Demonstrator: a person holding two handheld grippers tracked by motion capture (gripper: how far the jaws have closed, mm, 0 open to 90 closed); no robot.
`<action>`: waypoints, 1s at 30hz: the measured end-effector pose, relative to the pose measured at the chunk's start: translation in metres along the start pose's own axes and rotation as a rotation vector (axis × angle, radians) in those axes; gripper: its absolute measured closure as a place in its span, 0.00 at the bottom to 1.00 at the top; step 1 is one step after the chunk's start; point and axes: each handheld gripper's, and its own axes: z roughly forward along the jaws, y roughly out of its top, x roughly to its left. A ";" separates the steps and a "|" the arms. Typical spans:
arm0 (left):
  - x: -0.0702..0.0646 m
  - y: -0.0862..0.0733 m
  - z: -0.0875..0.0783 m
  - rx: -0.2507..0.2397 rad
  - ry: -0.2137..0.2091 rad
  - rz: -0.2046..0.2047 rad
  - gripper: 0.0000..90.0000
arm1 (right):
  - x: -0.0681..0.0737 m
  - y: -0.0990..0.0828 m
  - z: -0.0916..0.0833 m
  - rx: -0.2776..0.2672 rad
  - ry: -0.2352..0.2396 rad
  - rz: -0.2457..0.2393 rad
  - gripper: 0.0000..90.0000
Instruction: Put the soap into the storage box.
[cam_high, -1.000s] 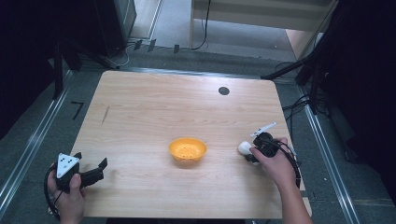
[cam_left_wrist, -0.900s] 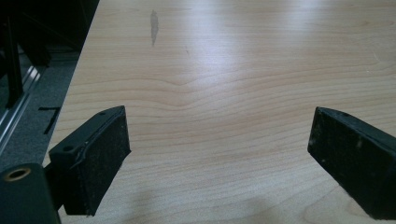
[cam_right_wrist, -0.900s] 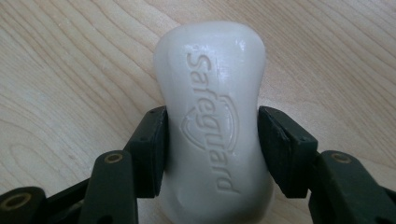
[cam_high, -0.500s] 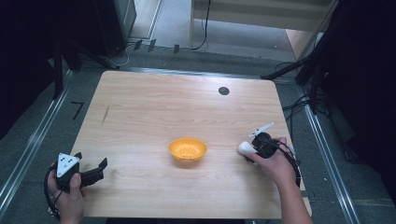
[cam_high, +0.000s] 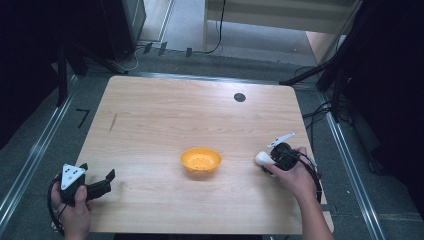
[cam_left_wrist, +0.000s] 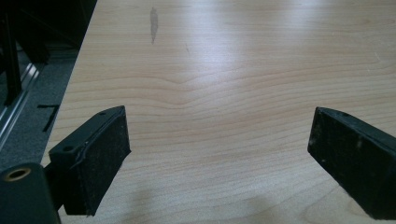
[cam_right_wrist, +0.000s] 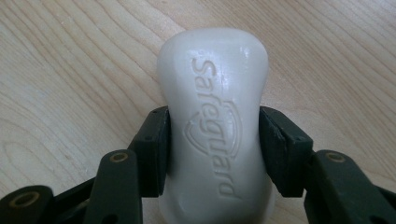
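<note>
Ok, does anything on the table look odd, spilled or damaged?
Nothing spilled or broken. The one blemish is a dark streak on the table near its far left edge. The bowl sits upright, and the right hand-held gripper squarely clamps the soap.

Lab: railed table (cam_high: 150, 120), trailing cables (cam_high: 320, 112)

My left hand (cam_high: 75, 212) holds the left gripper (cam_high: 102, 181) low at the near left edge of the surface (cam_high: 165, 115), its jaws spread wide apart with nothing between them. My right hand (cam_high: 295, 177) holds the right gripper (cam_high: 267, 161) near the right edge, jaws clamped on both sides of a white soap bar (cam_right_wrist: 217, 126).
</note>
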 end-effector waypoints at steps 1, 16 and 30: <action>0.000 0.000 0.000 0.001 -0.001 0.000 0.07 | 0.001 0.000 0.000 0.001 -0.005 -0.001 0.55; 0.000 0.000 0.000 -0.003 0.000 0.000 0.07 | 0.002 0.000 -0.011 -0.036 -0.016 -0.013 0.56; 0.000 0.000 0.000 0.000 0.000 0.001 0.07 | 0.013 0.015 -0.025 -0.081 -0.004 -0.083 0.56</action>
